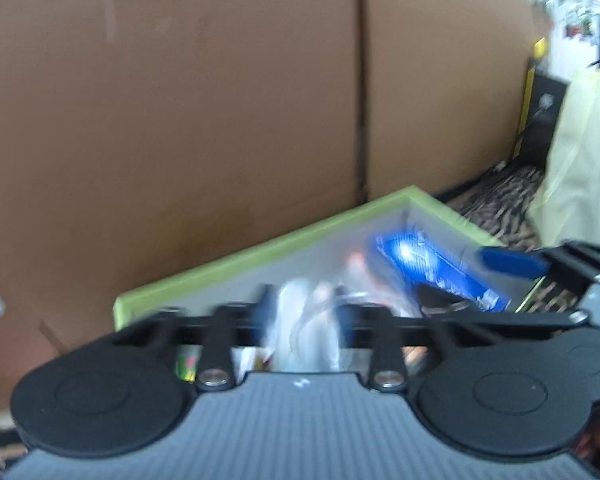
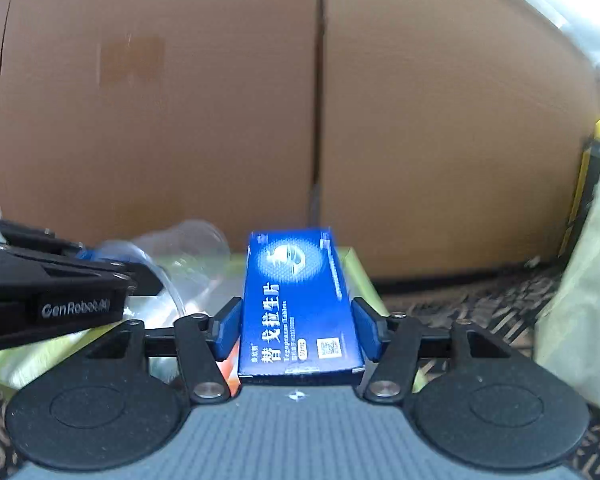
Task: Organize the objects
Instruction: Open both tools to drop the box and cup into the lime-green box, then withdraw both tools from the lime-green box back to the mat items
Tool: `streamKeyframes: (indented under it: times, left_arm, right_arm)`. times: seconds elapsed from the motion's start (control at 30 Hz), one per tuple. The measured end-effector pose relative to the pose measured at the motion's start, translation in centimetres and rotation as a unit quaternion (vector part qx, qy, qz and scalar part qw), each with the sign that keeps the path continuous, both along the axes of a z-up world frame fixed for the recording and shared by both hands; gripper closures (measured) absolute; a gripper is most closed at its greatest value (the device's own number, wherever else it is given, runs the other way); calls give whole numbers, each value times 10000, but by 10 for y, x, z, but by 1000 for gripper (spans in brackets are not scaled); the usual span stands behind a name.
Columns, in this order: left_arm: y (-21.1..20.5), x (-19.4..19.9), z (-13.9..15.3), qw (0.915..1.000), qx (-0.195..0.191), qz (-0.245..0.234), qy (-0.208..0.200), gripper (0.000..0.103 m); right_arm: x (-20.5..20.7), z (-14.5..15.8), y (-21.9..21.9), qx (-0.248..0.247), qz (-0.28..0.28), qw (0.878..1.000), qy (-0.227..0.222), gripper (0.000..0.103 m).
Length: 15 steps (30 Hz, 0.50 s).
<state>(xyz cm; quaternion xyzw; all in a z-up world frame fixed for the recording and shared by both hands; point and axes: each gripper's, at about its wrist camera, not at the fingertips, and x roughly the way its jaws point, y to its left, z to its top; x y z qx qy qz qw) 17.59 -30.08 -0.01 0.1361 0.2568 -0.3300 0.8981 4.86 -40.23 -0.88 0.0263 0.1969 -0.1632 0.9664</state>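
Note:
A blue medicine box (image 2: 300,300) with white print sits lengthwise between the blue pads of my right gripper (image 2: 298,320), which is shut on it. The box hangs over the right part of a green-rimmed tray (image 2: 360,276). In the blurred left wrist view, the same blue box (image 1: 432,264) shows over the tray (image 1: 260,248), with the right gripper's blue finger (image 1: 512,262) beside it. My left gripper (image 1: 304,304) is over the tray's near side, its fingers apart, with crumpled clear plastic (image 1: 308,320) between them. In the right wrist view that clear plastic (image 2: 188,256) lies just beyond the left gripper (image 2: 140,276).
A tall brown cardboard wall (image 1: 220,100) stands right behind the tray. A dark patterned cloth (image 2: 480,304) covers the surface to the right. A pale yellow bag (image 2: 580,300) stands at the far right, with a black and yellow item (image 1: 540,100) behind it. An orange item (image 2: 228,368) shows under the blue box.

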Motion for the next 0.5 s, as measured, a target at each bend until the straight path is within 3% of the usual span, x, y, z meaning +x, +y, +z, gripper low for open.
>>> streamKeyframes:
  times: [0.03,0.1,0.2,0.5]
  left_arm:
    - [8,-5,-2,9999,-118,-11,-59,24]
    - [26,-12,-4,9991,-425,49,-51,0]
    - [35,-20,-1,9982,-589,62,-133,0]
    - [60,-51,25,9964,-482,576,-400,0]
  right_arm:
    - [1,-5,0,-13,-41,9999,151,37]
    - [-9,-12,2,-151,-157,9997,147,28]
    - [-32,-15,9,-267,-274,9992,-145,20]
    - [-53,-4,39,-245,-275,9981,-484,19]
